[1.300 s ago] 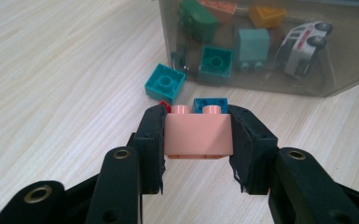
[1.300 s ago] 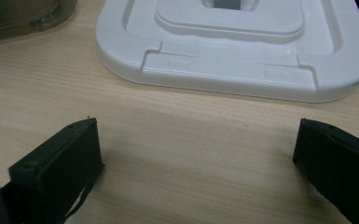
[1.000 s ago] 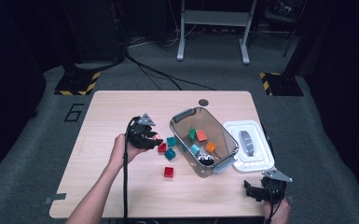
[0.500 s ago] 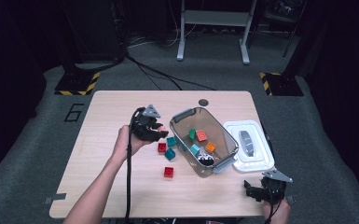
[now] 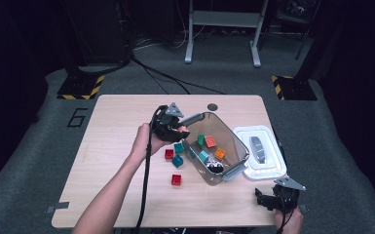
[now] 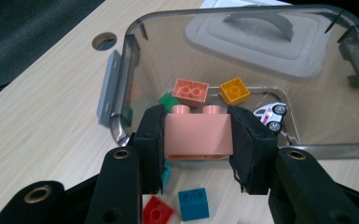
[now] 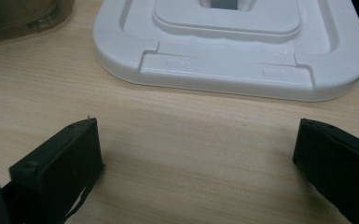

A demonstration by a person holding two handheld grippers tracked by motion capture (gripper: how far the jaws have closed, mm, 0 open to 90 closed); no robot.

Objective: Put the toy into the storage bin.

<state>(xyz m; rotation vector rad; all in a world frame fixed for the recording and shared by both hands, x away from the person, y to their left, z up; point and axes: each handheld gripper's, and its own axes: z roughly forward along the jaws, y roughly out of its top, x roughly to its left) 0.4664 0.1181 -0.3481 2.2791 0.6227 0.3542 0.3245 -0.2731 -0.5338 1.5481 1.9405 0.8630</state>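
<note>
At the clear bin's (image 5: 234, 168) near rim, left gripper (image 6: 196, 140) clamped on a salmon brick (image 6: 196, 136), 2 studs up, pads pressed against both ends. Beyond the brick, inside the bin: 1 orange brick (image 6: 190, 92), 1 yellow brick (image 6: 235, 90), 1 green brick (image 6: 169, 101), 1 small white toy car (image 6: 271, 116). Below the jaws, on the wooden table (image 5: 117, 126): 1 red brick (image 6: 157, 212) beside 1 teal brick (image 6: 193, 203). From the high view, left hand (image 5: 143, 141) and gripper (image 5: 178, 130) just at the bin's left edge, with 2 teal bricks and 2 red bricks loose on the table beside the bin, 1 red (image 5: 176, 179) lying nearest the person. White lid (image 5: 260, 152) flat on the table, touching the bin's right side, handle up.

Near the table's right front corner, right gripper (image 5: 269, 201) low over bare wood, jaws spread wide and holding nothing; lid's near edge (image 7: 233, 70) just ahead of the open jaws.
</note>
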